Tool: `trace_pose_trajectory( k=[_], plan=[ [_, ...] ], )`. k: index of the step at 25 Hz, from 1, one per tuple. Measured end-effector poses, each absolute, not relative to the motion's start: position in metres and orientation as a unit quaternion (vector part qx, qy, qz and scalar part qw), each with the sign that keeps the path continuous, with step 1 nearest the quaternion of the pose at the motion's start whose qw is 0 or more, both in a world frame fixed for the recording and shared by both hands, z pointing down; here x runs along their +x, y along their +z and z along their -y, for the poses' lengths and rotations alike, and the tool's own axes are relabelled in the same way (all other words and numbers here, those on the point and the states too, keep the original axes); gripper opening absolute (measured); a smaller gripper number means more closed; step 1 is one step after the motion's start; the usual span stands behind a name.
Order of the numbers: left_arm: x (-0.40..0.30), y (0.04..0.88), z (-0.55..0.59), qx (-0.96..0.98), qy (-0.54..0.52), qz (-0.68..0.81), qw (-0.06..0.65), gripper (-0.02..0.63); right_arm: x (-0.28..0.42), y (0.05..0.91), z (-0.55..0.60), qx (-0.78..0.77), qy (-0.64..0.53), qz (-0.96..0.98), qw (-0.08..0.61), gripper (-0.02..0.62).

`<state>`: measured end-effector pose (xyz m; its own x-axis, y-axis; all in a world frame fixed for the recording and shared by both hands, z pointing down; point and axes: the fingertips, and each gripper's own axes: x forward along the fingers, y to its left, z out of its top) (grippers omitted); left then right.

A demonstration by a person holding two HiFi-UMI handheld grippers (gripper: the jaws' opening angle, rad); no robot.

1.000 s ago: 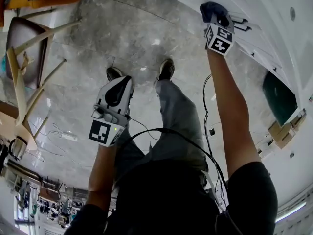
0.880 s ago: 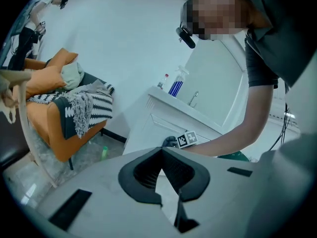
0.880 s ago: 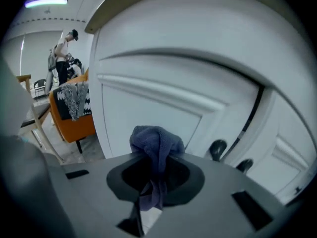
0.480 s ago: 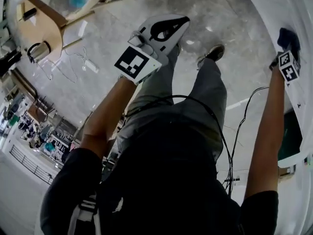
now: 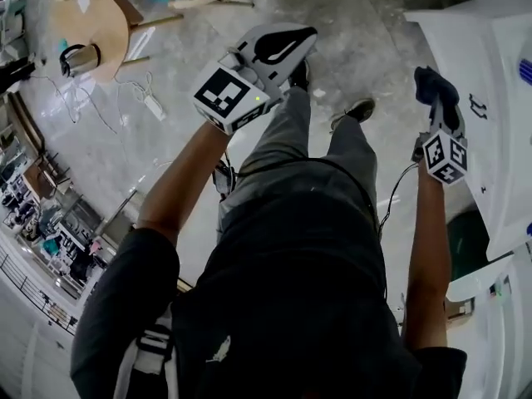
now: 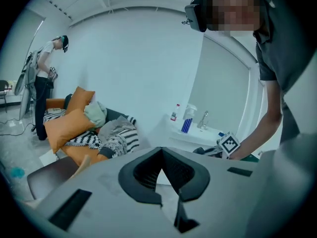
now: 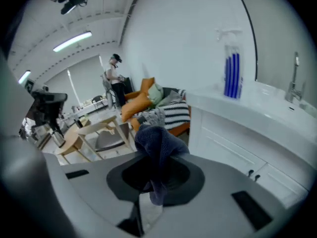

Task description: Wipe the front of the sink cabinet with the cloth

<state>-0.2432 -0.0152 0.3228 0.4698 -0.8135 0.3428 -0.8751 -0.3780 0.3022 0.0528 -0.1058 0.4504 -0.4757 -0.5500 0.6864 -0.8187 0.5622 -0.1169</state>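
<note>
Right gripper view: the right hand-held gripper (image 7: 156, 182) is clamped shut on the dark blue cloth (image 7: 157, 148), which bunches up between its jaws. It's close to the white sink cabinet (image 7: 233, 152) front, contact unclear. The left hand-held gripper (image 6: 162, 175) hangs well apart, jaws together, nothing between them.

Right gripper (image 5: 437, 110): a second ago at full reach, pressing the cloth (image 5: 434, 86) against the sink cabinet (image 5: 499, 98). It is now drawn back toward the body, and the cloth is off the panel. Left gripper (image 5: 278, 44): has lifted from thigh level to well ahead of the knees.
</note>
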Motion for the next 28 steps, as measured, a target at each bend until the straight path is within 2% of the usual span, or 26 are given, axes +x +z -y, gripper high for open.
trace_pose_trajectory(
  k=[6,13,20,28],
  plan=[
    [-0.269,0.275,0.006,0.829,0.030,0.523,0.195,0.000,-0.075,0.310,0.062,0.312,0.172,0.907,0.226,0.044],
    [-0.311,0.247,-0.012,0.834,0.015,0.524,0.175,0.000,-0.149,0.178,0.039,0.288,0.112,0.941,0.135,0.044],
    [-0.325,0.221,-0.033,0.852,0.000,0.496,0.166,0.000,-0.172,0.104,0.013,0.303,0.069,0.947,0.085,0.044],
    [-0.255,0.205,-0.052,0.883,0.010,0.431,0.184,0.000,-0.131,0.079,0.008,0.337,0.069,0.935,0.085,0.044]
  ],
)
